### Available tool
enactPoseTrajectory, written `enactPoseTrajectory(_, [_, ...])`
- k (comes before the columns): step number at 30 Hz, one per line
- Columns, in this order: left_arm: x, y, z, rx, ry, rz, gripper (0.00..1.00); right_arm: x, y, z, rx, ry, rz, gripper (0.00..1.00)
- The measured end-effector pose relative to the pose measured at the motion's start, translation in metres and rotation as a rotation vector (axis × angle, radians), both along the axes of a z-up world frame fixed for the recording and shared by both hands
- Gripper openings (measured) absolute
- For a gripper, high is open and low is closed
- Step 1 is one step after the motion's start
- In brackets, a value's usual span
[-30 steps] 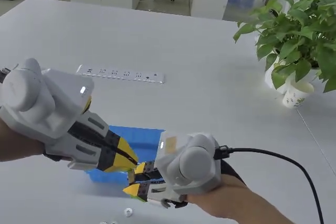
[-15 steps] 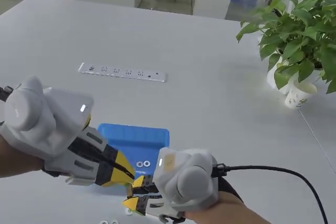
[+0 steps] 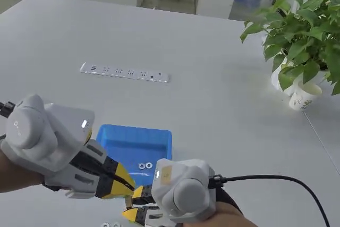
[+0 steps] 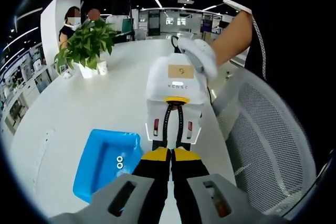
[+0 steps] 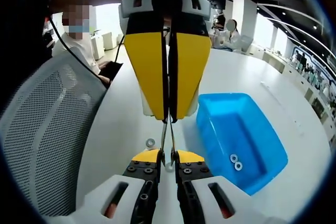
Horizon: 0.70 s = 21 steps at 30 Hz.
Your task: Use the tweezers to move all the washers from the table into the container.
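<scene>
A blue container (image 3: 135, 141) lies on the white table with two washers (image 3: 144, 166) inside; they also show in the right gripper view as washers (image 5: 235, 161) in the container (image 5: 252, 129). My left gripper (image 3: 127, 185) is shut on thin metal tweezers (image 5: 167, 135), which reach toward my right gripper (image 5: 168, 157). That gripper faces it, jaws closed around the tweezers' tips. A loose washer (image 5: 150, 142) lies on the table just beside the tips. More washers (image 3: 109, 225) sit at the near edge. In its own view the left gripper (image 4: 171, 154) has its jaws pressed together.
A white power strip (image 3: 123, 73) lies beyond the container. A potted plant (image 3: 303, 30) and a paper cup (image 3: 300, 97) stand at the far right. A black cable (image 3: 276, 180) trails from the right gripper. A mesh chair (image 4: 262, 140) stands by the table edge.
Both grippers have drawn back from over the container toward the near table edge, still joined at the tweezers. The container's floor and its two washers are now uncovered.
</scene>
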<state>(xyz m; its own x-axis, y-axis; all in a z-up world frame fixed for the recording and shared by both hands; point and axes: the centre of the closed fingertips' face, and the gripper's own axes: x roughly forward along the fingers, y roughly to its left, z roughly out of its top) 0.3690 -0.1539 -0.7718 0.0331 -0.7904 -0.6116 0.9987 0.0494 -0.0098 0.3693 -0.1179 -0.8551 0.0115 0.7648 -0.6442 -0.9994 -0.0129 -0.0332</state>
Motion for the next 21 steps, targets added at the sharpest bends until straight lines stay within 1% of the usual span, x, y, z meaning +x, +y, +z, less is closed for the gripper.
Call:
enactPoseTrajectory(7, [0.000, 0.001, -0.006, 0.004, -0.007, 0.005, 0.03, 0.000, 0.001, -0.007, -0.006, 0.006, 0.000, 0.12])
enactPoseTrajectory(9, [0.000, 0.001, -0.007, 0.002, -0.005, 0.009, 0.03, 0.000, 0.001, -0.008, -0.007, 0.013, -0.001, 0.12])
enactPoseTrajectory(11, [0.000, 0.001, -0.008, 0.000, -0.008, 0.011, 0.03, 0.001, 0.001, -0.008, -0.007, 0.010, -0.003, 0.12])
enactPoseTrajectory(12, [0.000, 0.001, -0.009, 0.000, -0.007, 0.011, 0.03, 0.000, 0.001, -0.009, -0.007, 0.016, -0.005, 0.12])
enactPoseTrajectory(18, [-0.001, 0.000, -0.011, 0.000, 0.003, 0.013, 0.03, -0.001, 0.000, -0.012, -0.014, 0.018, -0.002, 0.12])
enactPoseTrajectory(21, [-0.001, -0.001, -0.012, -0.001, -0.002, 0.009, 0.03, -0.001, 0.000, -0.014, -0.013, 0.020, -0.005, 0.12])
